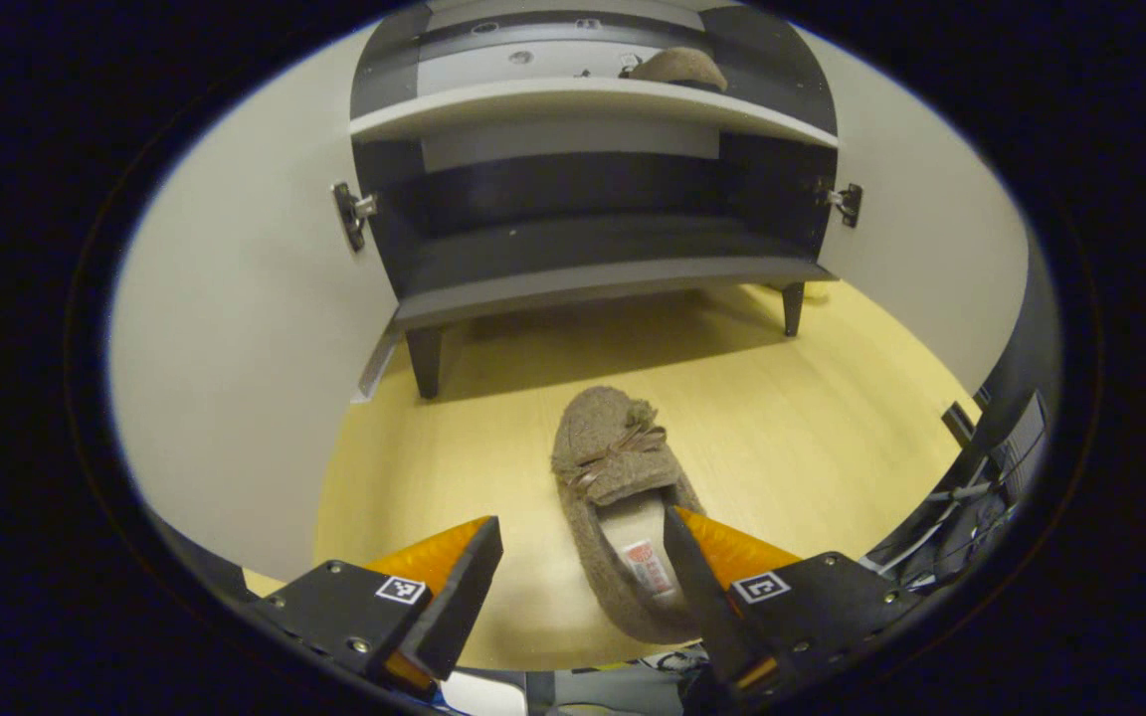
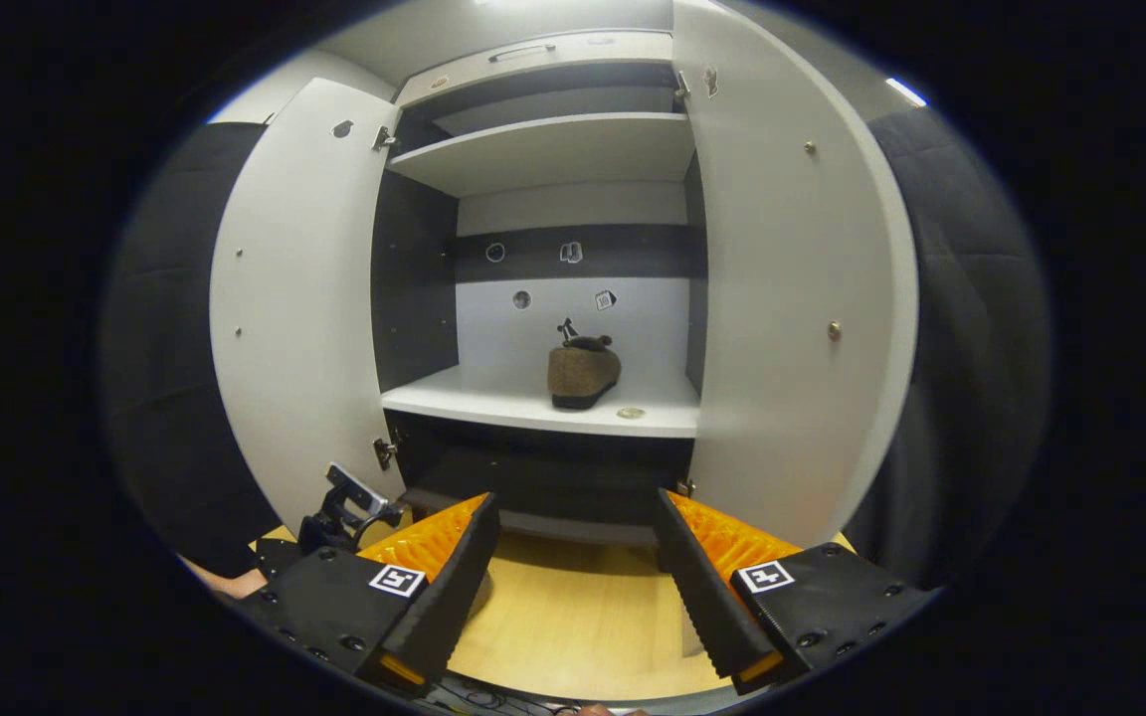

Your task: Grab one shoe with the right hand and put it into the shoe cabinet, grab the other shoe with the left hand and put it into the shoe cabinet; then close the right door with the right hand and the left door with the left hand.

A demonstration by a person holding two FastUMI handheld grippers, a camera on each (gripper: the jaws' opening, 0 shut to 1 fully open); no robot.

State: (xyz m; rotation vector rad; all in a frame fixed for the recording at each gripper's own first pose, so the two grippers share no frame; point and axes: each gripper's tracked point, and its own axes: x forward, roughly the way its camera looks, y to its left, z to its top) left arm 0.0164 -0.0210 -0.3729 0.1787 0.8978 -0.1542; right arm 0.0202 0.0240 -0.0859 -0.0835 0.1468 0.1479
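Pale wooden flooring [image 1: 812, 438] runs up to the shoe cabinet [image 2: 543, 398], whose two white doors stand open against dark booth walls. One shoe [image 2: 583, 373] sits on the middle shelf; the other shoe [image 1: 623, 507] lies on the floor, near the wide-open left gripper [image 1: 583, 572], one finger over its heel opening. The right gripper [image 2: 578, 587] gapes wide, empty, facing the cabinet.

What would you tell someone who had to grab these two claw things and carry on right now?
Left gripper: open, low over the floor, one finger inside the slipper on the floor, not closed on it.
Right gripper: open, empty, facing the cabinet.
Done: one slipper on the shelf in the cabinet.
Left: grip the floor slipper with the left, shelve it, then shut the right door and the left door, both open.
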